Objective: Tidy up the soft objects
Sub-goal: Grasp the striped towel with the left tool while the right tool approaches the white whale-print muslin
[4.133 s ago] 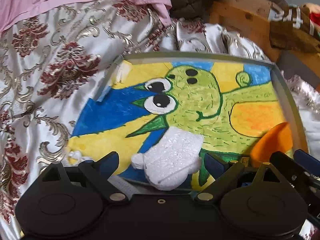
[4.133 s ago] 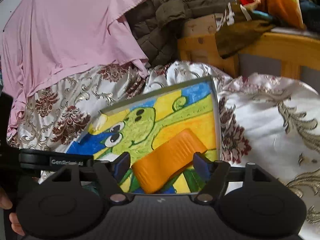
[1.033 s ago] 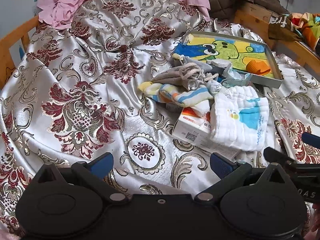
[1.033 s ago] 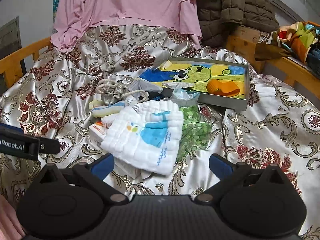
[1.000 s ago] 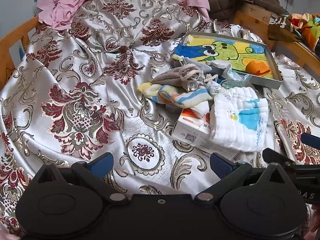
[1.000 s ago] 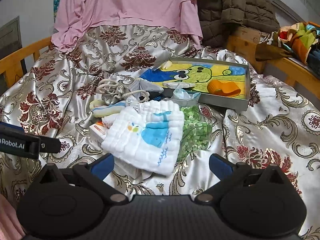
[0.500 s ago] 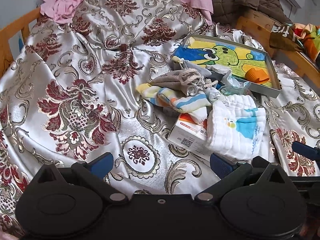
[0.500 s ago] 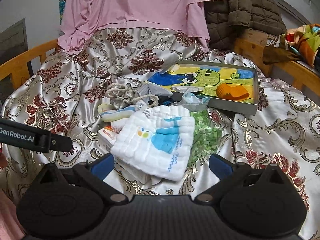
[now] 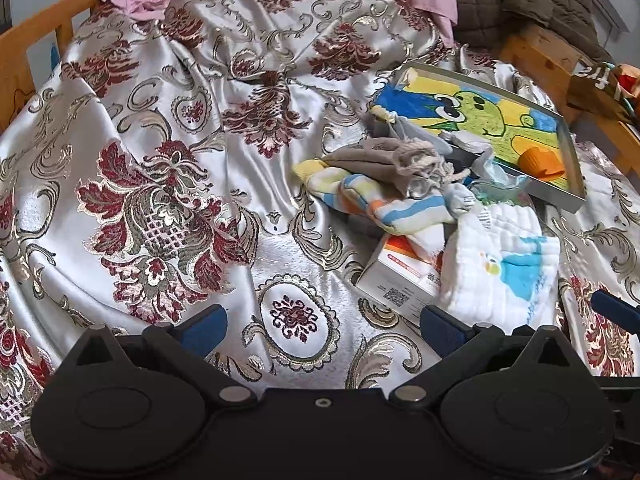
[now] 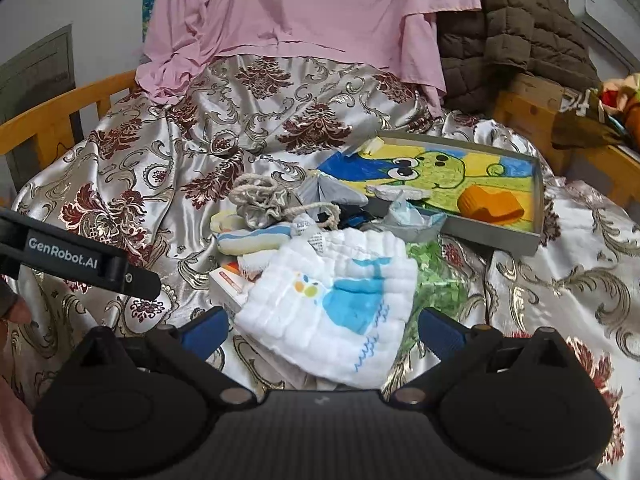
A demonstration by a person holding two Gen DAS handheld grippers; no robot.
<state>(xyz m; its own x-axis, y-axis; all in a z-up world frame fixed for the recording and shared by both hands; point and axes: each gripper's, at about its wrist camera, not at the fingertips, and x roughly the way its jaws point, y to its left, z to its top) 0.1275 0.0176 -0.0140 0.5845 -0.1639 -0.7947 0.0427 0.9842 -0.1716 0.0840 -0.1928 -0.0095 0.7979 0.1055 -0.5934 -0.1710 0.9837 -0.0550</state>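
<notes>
Satin bedspread (image 9: 168, 128) now fills both views: you've pulled both grippers back from tray (image 10: 538, 216); orange piece (image 10: 490, 202) sits inside it. Left gripper (image 9: 320, 328), right gripper (image 10: 322, 330) spread, empty. White cloth (image 10: 332, 300) tops pile, nearest your right, likely next

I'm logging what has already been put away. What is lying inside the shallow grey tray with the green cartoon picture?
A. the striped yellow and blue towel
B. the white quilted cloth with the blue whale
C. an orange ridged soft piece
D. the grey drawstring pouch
C: the orange ridged soft piece lies on the picture inside the shallow grey tray, near its right end; the cloths in the other options sit in the pile on the bedspread outside it.
</notes>
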